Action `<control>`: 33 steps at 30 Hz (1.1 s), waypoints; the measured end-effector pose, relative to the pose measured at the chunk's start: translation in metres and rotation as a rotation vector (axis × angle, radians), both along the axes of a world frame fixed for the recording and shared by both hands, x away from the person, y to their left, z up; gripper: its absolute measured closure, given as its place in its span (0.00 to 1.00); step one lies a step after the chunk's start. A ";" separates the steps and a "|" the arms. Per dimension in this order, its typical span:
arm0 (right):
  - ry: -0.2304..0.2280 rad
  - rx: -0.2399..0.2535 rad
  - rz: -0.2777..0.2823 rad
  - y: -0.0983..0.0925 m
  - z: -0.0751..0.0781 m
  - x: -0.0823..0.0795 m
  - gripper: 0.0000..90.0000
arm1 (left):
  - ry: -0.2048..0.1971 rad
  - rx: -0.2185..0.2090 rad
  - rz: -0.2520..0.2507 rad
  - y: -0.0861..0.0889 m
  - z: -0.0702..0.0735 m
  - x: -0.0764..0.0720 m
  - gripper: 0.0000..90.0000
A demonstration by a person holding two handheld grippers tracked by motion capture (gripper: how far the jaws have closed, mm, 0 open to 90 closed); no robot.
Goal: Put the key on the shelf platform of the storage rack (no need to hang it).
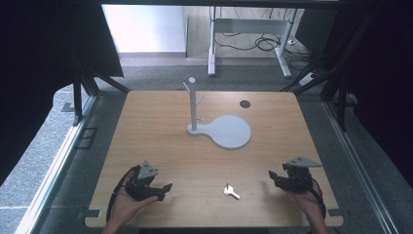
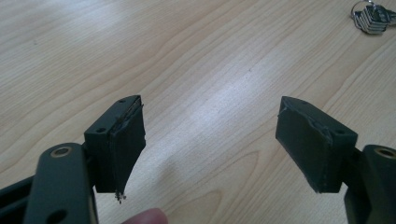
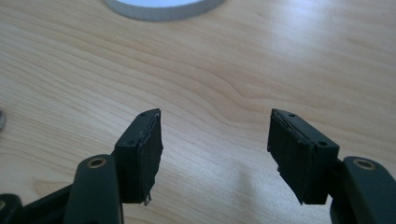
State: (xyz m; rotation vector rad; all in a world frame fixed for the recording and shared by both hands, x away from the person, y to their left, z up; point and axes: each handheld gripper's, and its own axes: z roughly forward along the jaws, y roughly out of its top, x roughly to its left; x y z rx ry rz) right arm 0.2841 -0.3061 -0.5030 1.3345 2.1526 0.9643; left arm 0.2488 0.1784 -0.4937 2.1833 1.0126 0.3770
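Your left gripper [image 1: 166, 187] sits at the lower left of the high view, low over the wooden table [image 1: 160, 126], its jaws spread wide with nothing but bare wood between them. Your right gripper [image 1: 272, 175] sits at the lower right, jaws apart and empty as well. The keys [image 1: 231, 191] lie flat on the table between your two grippers, low in the frame just right of centre, touching neither. The grey stand [image 1: 220, 127] with its upright post rests mid-table, well apart from the keys.
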 end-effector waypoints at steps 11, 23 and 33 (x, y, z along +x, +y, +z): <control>0.011 0.008 0.068 0.017 0.023 0.000 0.42 | -0.010 -0.012 0.014 0.006 0.004 0.000 0.27; 0.044 -0.017 0.137 0.030 0.040 -0.001 0.43 | -0.015 -0.015 0.021 0.009 0.006 0.000 0.27; 0.072 -0.041 0.218 0.054 0.048 0.000 0.43 | -0.009 -0.016 0.022 0.010 0.004 0.001 0.27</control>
